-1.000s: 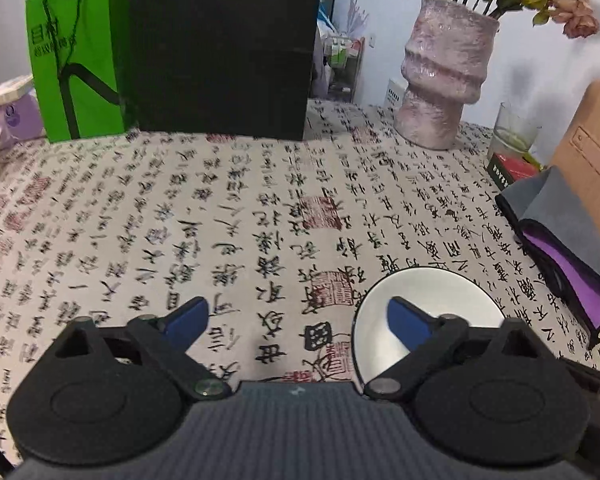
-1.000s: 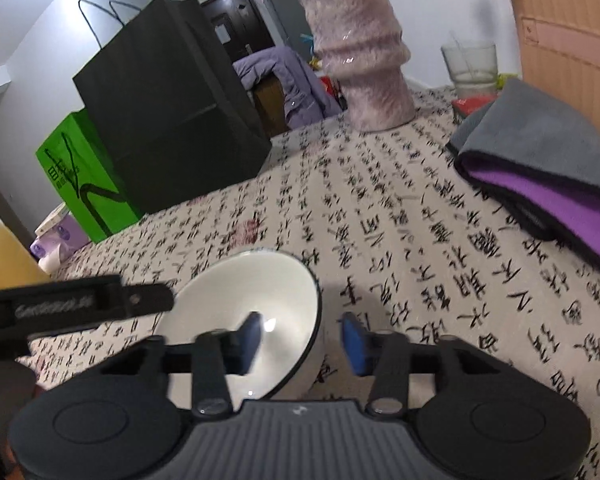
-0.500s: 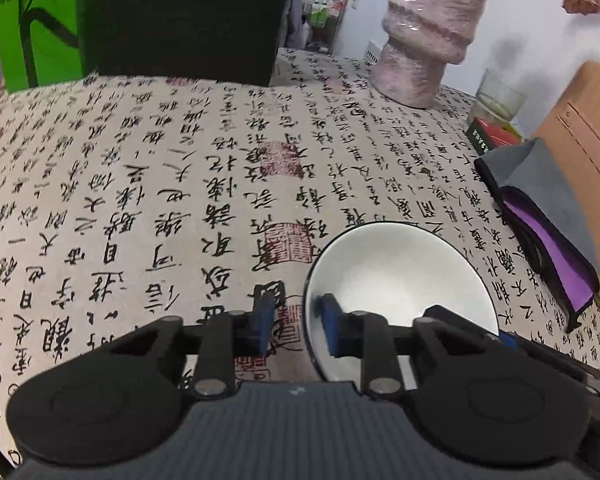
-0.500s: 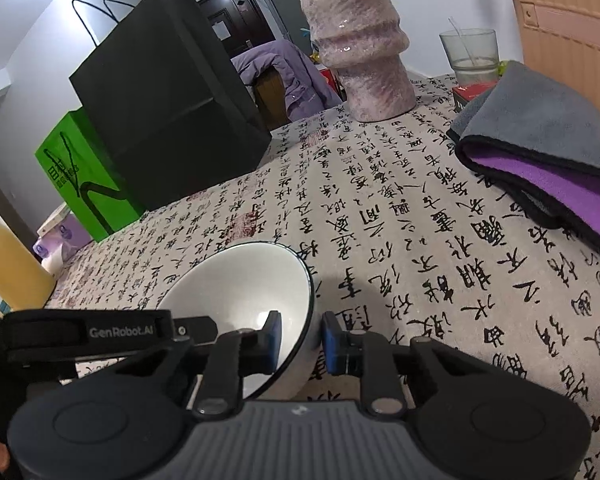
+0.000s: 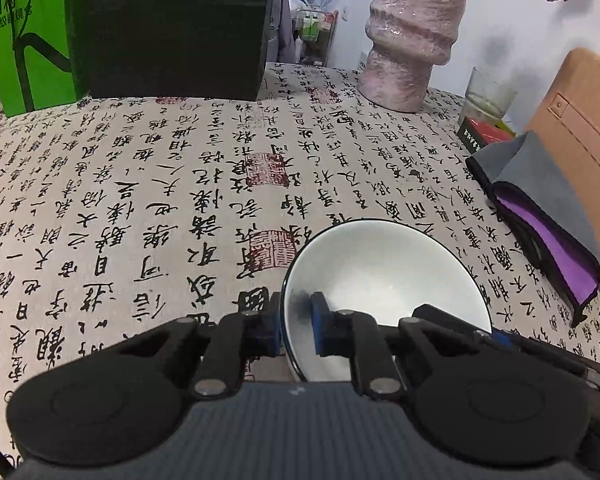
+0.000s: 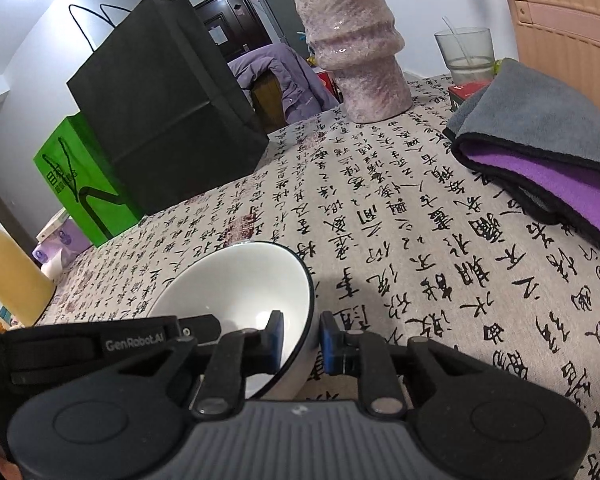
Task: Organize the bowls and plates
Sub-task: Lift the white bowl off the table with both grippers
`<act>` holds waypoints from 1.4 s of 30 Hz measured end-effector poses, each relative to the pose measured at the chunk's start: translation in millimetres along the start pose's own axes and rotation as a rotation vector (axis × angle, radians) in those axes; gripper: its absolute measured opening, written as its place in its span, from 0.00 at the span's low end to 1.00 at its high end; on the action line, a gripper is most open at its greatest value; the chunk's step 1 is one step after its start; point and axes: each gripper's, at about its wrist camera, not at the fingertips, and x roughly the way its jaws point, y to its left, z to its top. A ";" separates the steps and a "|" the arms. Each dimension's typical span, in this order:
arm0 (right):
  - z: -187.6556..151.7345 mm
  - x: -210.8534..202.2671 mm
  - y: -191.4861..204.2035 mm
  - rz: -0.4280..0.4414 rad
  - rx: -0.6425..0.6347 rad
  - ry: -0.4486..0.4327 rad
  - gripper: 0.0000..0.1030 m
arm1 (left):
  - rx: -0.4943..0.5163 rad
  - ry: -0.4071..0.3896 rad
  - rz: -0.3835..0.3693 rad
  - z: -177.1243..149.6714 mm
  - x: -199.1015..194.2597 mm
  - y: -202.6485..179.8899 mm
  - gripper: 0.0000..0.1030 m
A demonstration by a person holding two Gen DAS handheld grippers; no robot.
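Grasp step in hand: white ceramic bowl with a thin black rim, low and right of centre in the left wrist view, low and left of centre in the right wrist view, resting on the counter under a beige cloth printed with black calligraphy. Left tongs nearly shut, pinching the bowl's near-left rim, one blue pad outside the wall and one inside. Right tongs likewise narrowed onto the rim at the opposite side, one pad inside, one outside. Both sets seem seated; whether the bowl has left the cloth cannot be told.

No plates or other bowls in either view, so no stacking place to be seen.

Next, probably: a level lift with both grips rising together, rim kept flat so the thin wall does not slip out of the pads. Then a carry, keeping away from the folded grey and purple towel at right and the pink textured vase at upper right. Uneven pull between the two sides could tip or twist the bowl.
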 end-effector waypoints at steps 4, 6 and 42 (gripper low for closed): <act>0.3 0.2 -1.6 0.001 0.013 0.002 0.16 | 0.008 -0.018 0.014 -2.7 -1.6 -4.1 0.14; 0.0 -0.1 -2.0 -0.002 0.018 0.001 0.15 | 0.008 -0.025 0.019 -3.3 -2.3 -5.5 0.14; -5.1 -39.1 50.9 0.070 -0.021 -0.117 0.13 | 0.044 -0.203 0.113 -11.1 -78.8 7.8 0.15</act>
